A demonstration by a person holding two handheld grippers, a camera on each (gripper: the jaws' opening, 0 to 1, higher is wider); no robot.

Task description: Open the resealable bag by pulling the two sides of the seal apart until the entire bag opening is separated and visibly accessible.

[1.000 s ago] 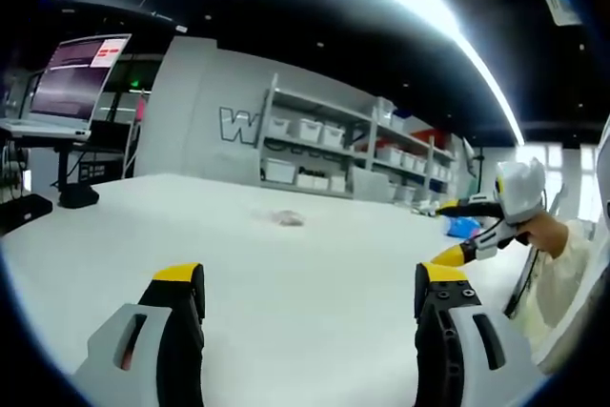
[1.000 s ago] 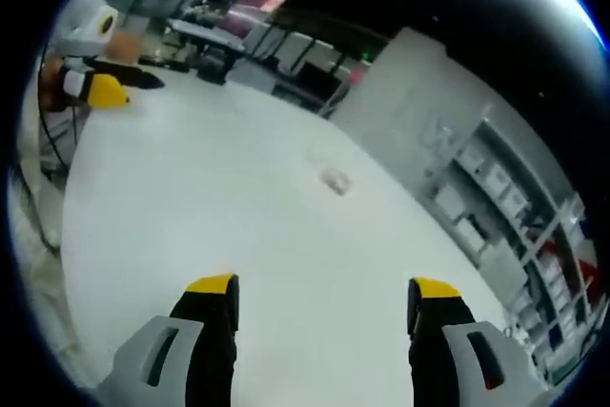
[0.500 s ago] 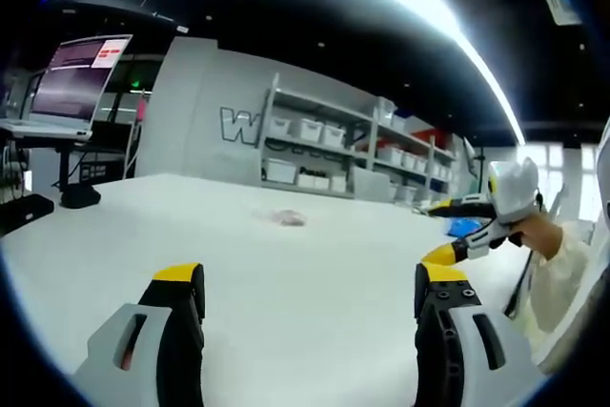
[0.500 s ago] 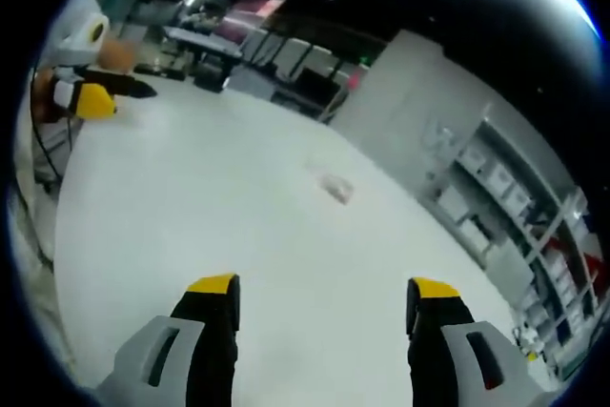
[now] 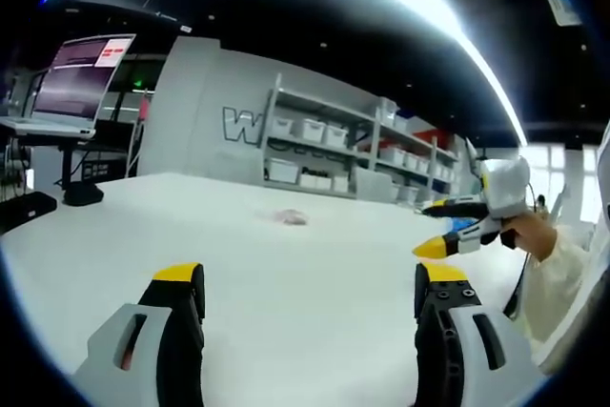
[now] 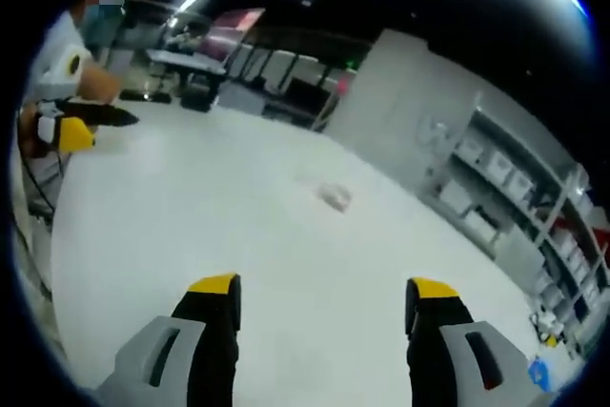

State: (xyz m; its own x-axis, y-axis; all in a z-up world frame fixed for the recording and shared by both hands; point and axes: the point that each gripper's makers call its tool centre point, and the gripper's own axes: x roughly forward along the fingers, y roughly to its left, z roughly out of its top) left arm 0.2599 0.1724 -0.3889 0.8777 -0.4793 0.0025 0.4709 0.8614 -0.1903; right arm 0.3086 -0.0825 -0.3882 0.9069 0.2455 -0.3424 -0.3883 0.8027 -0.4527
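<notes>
Lying flat and alone far out on the broad white table [image 5: 286, 302], the small, crumpled, translucent resealable bag [image 5: 290, 218] is well apart from both tools, and no part of its seal has been touched. In the left gripper view the left gripper [image 5: 310, 283], grey-bodied with black jaws tipped in yellow, has its jaws spread wide with nothing between them, the bag sitting far ahead of the gap. In the right gripper view the right gripper [image 6: 322, 297], of the same make, is likewise wide open and empty, with the bag [image 6: 335, 197] ahead and slightly above its centre line. Each tool also appears at the edge of the other's view, held up off the table in a hand. Both seem aimed at the bag from opposite sides, probably so that each can take one lip of the seal. The task looks barely begun: the approach is what remains first. Grey shelving with white bins [image 5: 353, 154] lines the back wall.
</notes>
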